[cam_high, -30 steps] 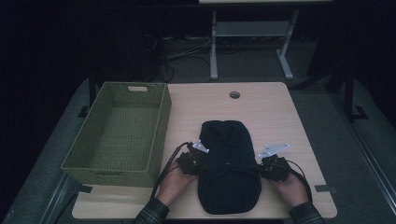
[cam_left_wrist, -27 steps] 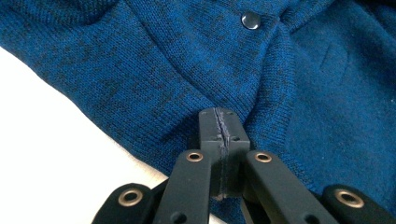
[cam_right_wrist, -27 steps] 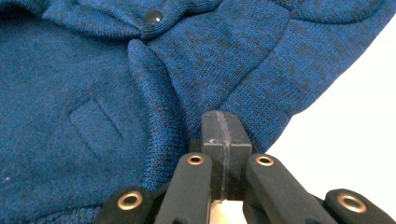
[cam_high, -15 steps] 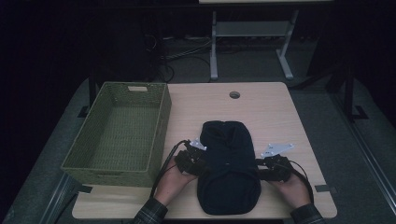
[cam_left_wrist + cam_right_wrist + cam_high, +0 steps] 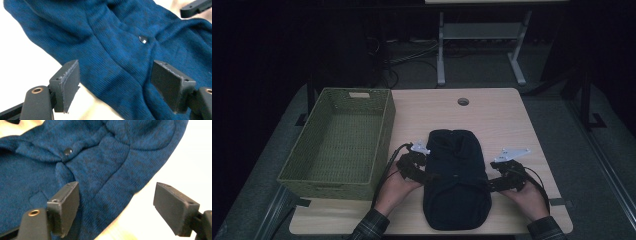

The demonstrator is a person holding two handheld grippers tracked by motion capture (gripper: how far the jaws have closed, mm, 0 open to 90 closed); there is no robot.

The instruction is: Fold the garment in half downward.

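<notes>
While the dark blue sweater [image 5: 456,185] is lying folded on the table [image 5: 497,115], near the front edge and just beside the green basket [image 5: 337,145], the person is holding one claw at each side of it. From the high view, the left claw [image 5: 432,177] is sitting at the sweater's left edge and the right claw [image 5: 488,184] at its right edge.

Looking along the left claw [image 5: 115,85], its jaws have just been opening and are now standing wide. The sweater [image 5: 120,50] is lying under them, not pinched.

Looking along the right claw [image 5: 116,207], its jaws have just been opening too, with the sweater's edge [image 5: 110,182] loose between them.

Both claws are letting go, so the fold seems done. The sweater is probably going into the basket next.
</notes>
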